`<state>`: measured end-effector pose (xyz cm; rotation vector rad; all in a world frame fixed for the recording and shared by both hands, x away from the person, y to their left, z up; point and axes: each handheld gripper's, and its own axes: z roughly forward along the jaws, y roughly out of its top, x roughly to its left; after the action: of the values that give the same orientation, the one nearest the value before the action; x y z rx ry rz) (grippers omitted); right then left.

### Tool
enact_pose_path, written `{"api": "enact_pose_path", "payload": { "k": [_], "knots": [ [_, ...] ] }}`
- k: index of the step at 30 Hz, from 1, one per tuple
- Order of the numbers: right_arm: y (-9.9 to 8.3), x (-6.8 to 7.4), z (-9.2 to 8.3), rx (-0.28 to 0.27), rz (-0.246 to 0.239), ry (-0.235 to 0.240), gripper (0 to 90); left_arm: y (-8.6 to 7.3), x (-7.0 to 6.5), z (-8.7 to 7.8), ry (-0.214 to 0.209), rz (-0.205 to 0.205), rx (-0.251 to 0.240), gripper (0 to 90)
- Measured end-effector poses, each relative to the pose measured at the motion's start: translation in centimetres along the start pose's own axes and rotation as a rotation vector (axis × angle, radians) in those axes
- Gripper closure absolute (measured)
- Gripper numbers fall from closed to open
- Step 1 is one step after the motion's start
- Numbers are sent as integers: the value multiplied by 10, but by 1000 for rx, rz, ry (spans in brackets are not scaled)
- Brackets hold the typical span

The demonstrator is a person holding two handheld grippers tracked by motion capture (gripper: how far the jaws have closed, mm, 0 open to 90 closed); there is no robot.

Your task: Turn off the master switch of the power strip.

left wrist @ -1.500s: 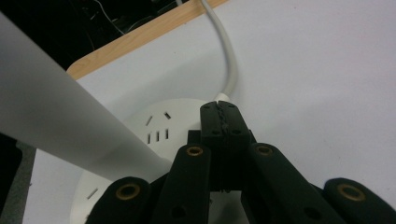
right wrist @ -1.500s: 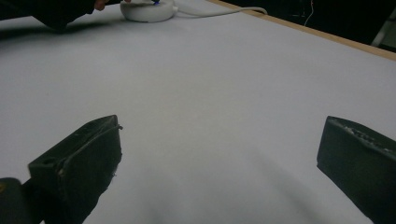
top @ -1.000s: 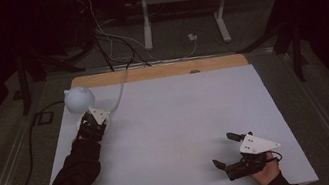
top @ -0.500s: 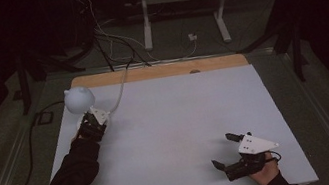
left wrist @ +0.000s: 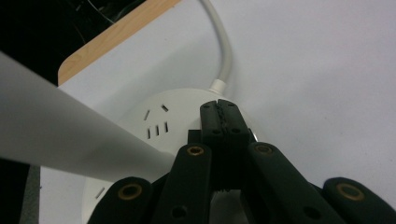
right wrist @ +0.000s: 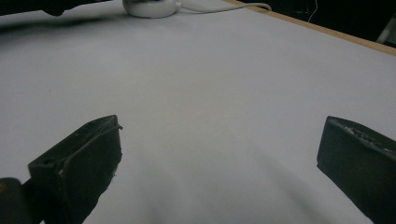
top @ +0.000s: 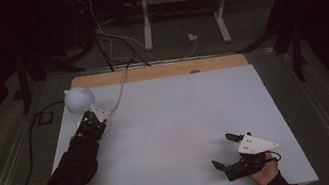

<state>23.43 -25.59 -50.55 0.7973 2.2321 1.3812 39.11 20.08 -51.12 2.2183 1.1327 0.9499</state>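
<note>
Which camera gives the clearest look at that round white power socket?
The left gripper view: the round power socket sits close up, with its slots and white cord plain. The high view shows it small beside the left gripper. The right gripper view catches it far off, at the table's top edge.

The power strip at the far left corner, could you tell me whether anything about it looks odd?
Nothing stands out: the round power strip lies flat on the table, its cable unkinked. The shut left gripper sits over it.
</note>
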Motion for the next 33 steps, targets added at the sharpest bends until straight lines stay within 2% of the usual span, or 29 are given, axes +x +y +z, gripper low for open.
{"api": "enact_pose_path", "payload": {
  "k": [2, 4, 5, 6, 7, 9, 11, 12, 13, 17, 22, 25, 26, 27, 28, 29, 30, 31, 33],
  "knots": [
    [0, 0, 0, 0, 1, 1, 0, 1, 0, 0, -3, 24, 7, 900],
    [0, 0, 1, 1, -2, 3, 0, 3, 2, -1, -28, 13, 17, 900],
    [0, 0, 1, 0, -1, 3, 0, 4, 2, -1, -41, 25, 23, 900],
    [0, 0, 1, 0, -2, 3, 0, 5, 2, -1, -60, 20, 25, 900],
    [0, 0, 1, 0, -1, 4, 0, 6, 2, -1, -54, 30, 33, 900],
    [0, 1, 1, 2, -6, 5, 0, 8, -7, 0, 2, 88, 35, 900],
    [1, 1, 1, 0, -9, 5, 0, 8, -6, 3, 10, 45, 31, 900],
    [1, 1, 0, -2, -9, 2, 0, 9, -6, 4, 11, 47, 36, 900],
    [1, 1, 0, -5, -6, 4, 0, 10, -5, 5, 3, 32, 38, 900],
    [1, 0, -1, -8, -3, 5, 0, 13, -6, 5, 9, 52, 57, 900],
    [1, 0, -2, -9, -5, 4, 0, 12, -3, 6, -7, 28, 50, 900],
    [1, 0, -2, -10, 0, 3, 0, 10, -3, 7, 37, 45, 53, 900],
    [1, 0, -2, -8, -3, 2, 0, 9, -1, 6, 26, 21, 46, 900],
    [1, 0, -2, -8, -3, 2, 0, 8, 0, 6, 22, 28, 36, 900],
    [1, 1, -2, -8, -4, 2, 0, 7, 1, 5, 44, 20, 13, 900],
    [1, 1, -2, -8, -4, 0, 0, 8, 2, 5, 43, 23, 19, 900],
    [1, 1, -2, -9, -3, 0, 0, 9, 2, 4, 29, 17, 20, 900],
    [1, 0, -1, -8, -1, 2, 0, 10, 2, 2, 13, -8, 2, 900],
    [1, 0, 0, -4, -1, 0, 0, 12, 0, -3, -9, -31, -27, 900]
  ]
}}
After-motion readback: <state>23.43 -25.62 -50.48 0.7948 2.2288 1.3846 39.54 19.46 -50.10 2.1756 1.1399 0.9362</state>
